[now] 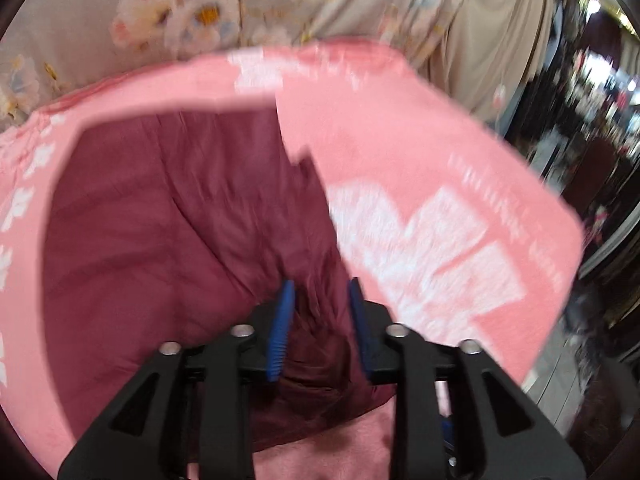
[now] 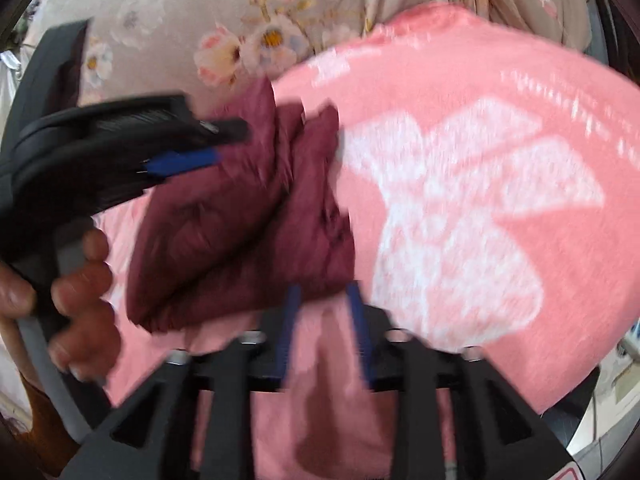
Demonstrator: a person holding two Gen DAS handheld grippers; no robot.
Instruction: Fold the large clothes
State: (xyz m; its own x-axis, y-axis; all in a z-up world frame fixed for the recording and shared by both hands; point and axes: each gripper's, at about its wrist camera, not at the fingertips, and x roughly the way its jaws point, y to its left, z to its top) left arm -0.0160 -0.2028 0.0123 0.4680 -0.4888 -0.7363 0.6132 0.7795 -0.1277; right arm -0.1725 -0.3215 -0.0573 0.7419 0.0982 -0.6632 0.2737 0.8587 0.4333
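A maroon garment (image 1: 160, 220) lies bunched on a pink blanket (image 1: 440, 140) with white flower prints. My left gripper (image 1: 320, 292) hangs right over the garment's creased edge; its blue pads stand apart with maroon cloth in the gap and no visible squeeze. In the right wrist view the garment (image 2: 240, 232) is a folded bundle on the pink blanket (image 2: 500, 80). My right gripper (image 2: 324, 292) sits at the bundle's near right corner, pads apart, with pink cloth showing between them. The left gripper (image 2: 230, 144) reaches in from the left above the bundle, held by a hand (image 2: 80, 280).
A beige sheet with a flower print (image 1: 180, 12) covers the bed beyond the blanket and also shows as the beige sheet (image 2: 180, 20) in the right wrist view. A plain beige drape (image 1: 500, 32) hangs at the back right. Dark, cluttered room space (image 1: 592, 140) lies past the bed's right edge.
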